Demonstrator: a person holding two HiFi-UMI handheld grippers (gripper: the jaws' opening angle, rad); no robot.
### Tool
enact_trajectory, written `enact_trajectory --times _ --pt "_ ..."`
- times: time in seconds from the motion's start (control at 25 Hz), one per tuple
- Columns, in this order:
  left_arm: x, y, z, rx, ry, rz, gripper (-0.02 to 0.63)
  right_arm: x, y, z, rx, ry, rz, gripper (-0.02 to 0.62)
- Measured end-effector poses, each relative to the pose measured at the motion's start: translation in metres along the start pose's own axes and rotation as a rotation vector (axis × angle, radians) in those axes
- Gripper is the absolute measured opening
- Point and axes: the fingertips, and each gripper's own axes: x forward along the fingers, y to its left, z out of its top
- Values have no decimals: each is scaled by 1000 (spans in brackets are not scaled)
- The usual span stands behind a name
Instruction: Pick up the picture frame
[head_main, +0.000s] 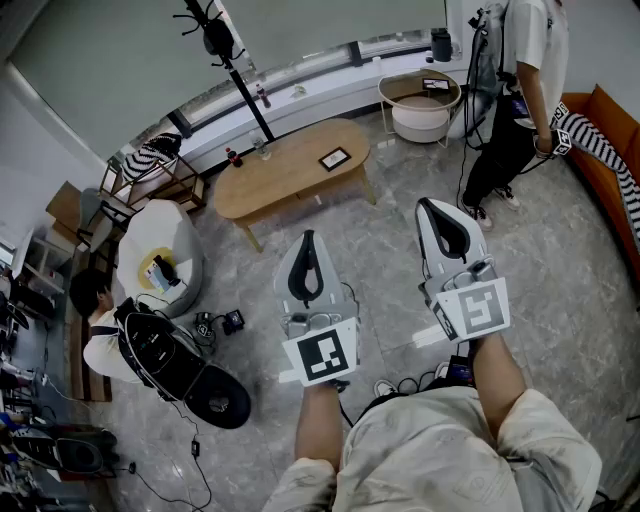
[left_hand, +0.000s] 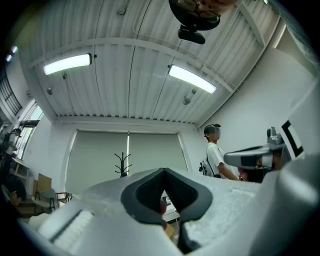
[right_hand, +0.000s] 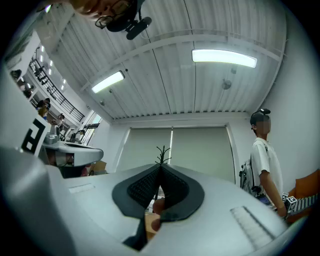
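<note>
Picture frame (head_main: 334, 158), dark-rimmed, lies flat on the table (head_main: 272, 182); left gripper (head_main: 308, 237) and right gripper (head_main: 428, 204) closed, empty.

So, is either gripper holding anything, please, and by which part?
Nothing: left gripper and right gripper are shut, empty; the picture frame lies on the table.

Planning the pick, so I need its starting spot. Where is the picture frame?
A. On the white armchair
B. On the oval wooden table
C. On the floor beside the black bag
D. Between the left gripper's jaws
B: the picture frame lies on the oval wooden table, toward its right end in the head view.
</note>
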Motion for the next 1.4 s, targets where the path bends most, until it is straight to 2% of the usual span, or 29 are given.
enact_trajectory --times 0.76,1.08,1.4 --pt "4 48 -21 -35 -1 -40 2 33 44 -17 -5 30 -10 2" --pt "31 46 -41 -39 10 -32 3 54 26 -40 13 45 -3 2" --pt "89 37 -59 -29 32 -22 2 95 -15 -64 23 67 0 2"
